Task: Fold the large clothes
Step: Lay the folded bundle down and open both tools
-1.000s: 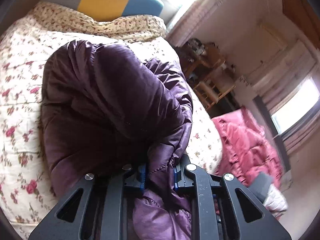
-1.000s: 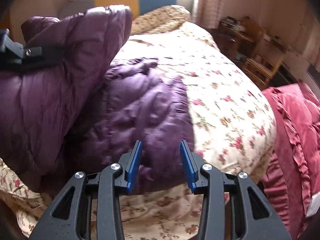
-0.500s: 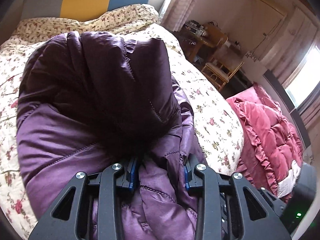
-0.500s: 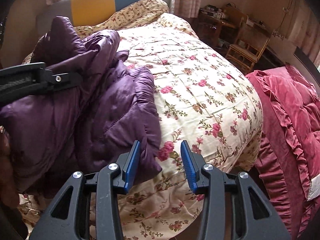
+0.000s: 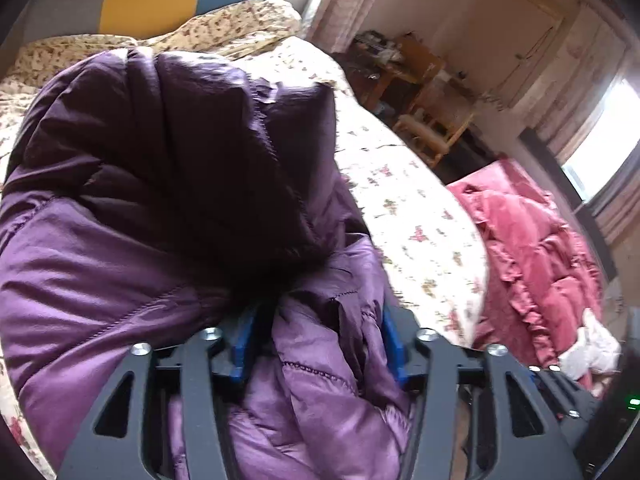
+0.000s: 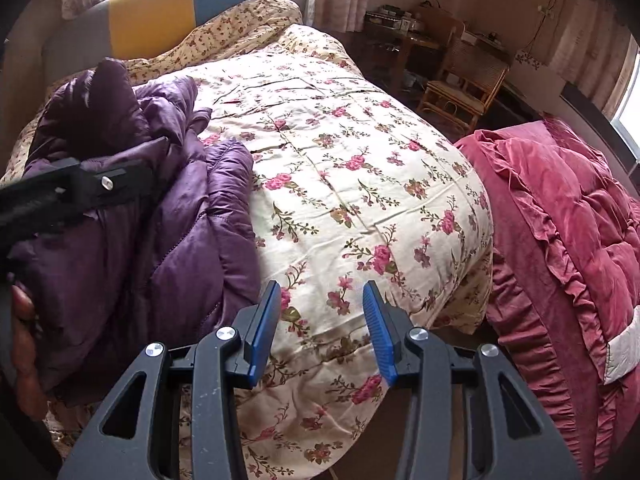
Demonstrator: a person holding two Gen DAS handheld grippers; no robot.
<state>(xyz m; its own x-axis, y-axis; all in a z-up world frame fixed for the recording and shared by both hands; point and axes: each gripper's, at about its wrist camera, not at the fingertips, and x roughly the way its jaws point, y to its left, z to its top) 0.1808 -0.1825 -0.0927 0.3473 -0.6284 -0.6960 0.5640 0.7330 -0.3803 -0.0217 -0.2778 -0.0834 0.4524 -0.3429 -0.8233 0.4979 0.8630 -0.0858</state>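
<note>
The purple jacket (image 5: 168, 208) has been lowered onto the floral quilt (image 6: 360, 184) (9 o'clock side). Its fabric sits between the left gripper (image 5: 316, 340), whose jaws are opening. The right gripper (image 6: 320, 320) is held apart, empty, at 6 o'clock.

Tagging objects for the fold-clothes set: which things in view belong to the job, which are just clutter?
In the job:
- purple quilted puffer jacket, heaped on the bed
- left gripper, jaws opening, jacket fabric between them
- right gripper, open, nothing between its jaws
- cream floral quilt, the work surface

Lying about:
- pink ruffled velvet quilt
- wicker chair
- wooden desk
- yellow and blue headboard
</note>
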